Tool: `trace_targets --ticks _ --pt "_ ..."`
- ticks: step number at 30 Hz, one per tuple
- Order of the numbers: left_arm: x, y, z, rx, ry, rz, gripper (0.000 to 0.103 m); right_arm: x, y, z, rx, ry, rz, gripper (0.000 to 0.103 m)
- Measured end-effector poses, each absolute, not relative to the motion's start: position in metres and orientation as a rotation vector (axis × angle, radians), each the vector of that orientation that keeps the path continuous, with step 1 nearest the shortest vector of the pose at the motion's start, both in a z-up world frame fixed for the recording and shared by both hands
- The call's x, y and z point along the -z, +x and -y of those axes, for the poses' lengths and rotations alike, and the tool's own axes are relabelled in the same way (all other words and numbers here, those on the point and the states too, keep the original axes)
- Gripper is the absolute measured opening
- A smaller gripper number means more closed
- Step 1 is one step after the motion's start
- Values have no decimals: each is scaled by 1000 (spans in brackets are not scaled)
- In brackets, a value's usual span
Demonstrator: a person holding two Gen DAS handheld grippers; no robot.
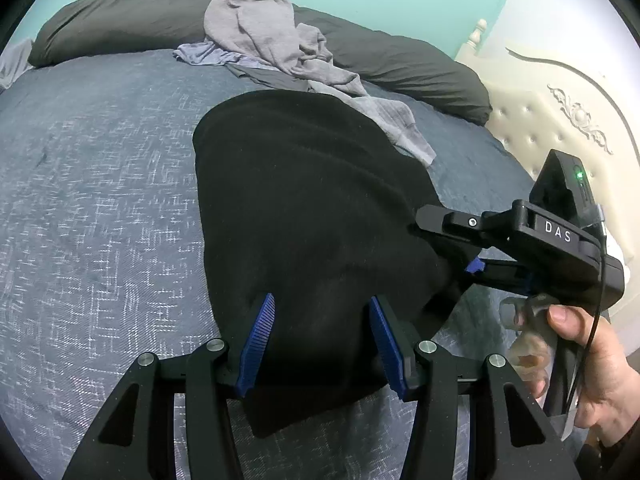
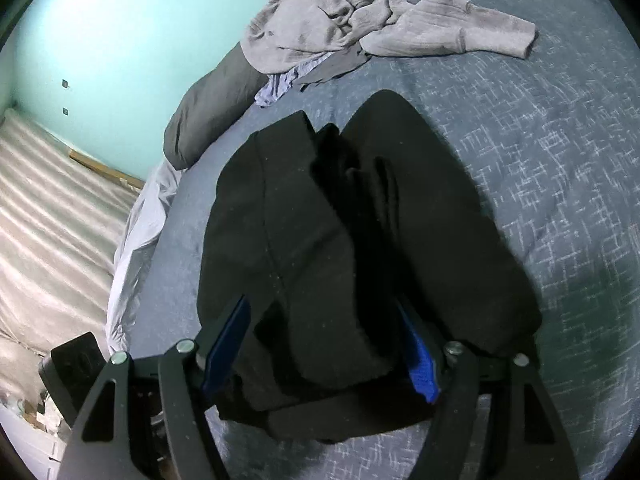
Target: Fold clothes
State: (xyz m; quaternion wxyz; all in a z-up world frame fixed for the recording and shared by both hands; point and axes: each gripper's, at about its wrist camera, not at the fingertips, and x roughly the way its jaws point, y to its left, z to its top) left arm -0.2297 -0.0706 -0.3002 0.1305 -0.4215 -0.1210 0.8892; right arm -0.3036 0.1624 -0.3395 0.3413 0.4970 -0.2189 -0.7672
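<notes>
A black garment (image 1: 304, 208) lies folded into a thick bundle on the blue bedspread (image 1: 100, 200). My left gripper (image 1: 322, 316) is open, and its blue-padded fingers (image 1: 262, 328) straddle the near end of the bundle. A hand holds my right gripper (image 1: 444, 240) at the garment's right edge, its fingers spread apart. In the right wrist view the black garment (image 2: 320, 220) shows overlapping folded layers. The right gripper (image 2: 326, 336) is open there, with the near end of the bundle between its wide-set pads (image 2: 420, 356).
A heap of grey clothes (image 1: 272, 40) (image 2: 340, 20) lies against a long dark pillow (image 1: 120, 20) at the far side of the bed. A cream tufted headboard (image 1: 560, 120) stands on the right. Past the bed edge lies a pale striped surface (image 2: 48, 220).
</notes>
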Motion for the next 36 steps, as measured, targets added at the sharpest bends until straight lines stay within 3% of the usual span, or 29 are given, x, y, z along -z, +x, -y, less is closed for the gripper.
trace_targets --ticks 4,6,7,16,29,36 --pt "300 -230 72 -2594 -1226 351 53 335 -299 -156 2011 1267 522 41" --pt "300 -230 72 -2599 -1228 347 53 333 -298 -155 2021 1247 511 20" --pt "300 -230 71 -2599 -1230 340 53 330 -297 -153 2032 1228 497 17" --pt "286 -233 62 -2585 -1225 336 54 277 -285 -162 2103 1023 393 13" --pt "263 -233 51 -2583 -1183 313 54 358 -289 -211 2127 1181 622 13" --pt "263 -247 69 -2671 -1213 324 54 356 -294 -213 2107 1179 623 16"
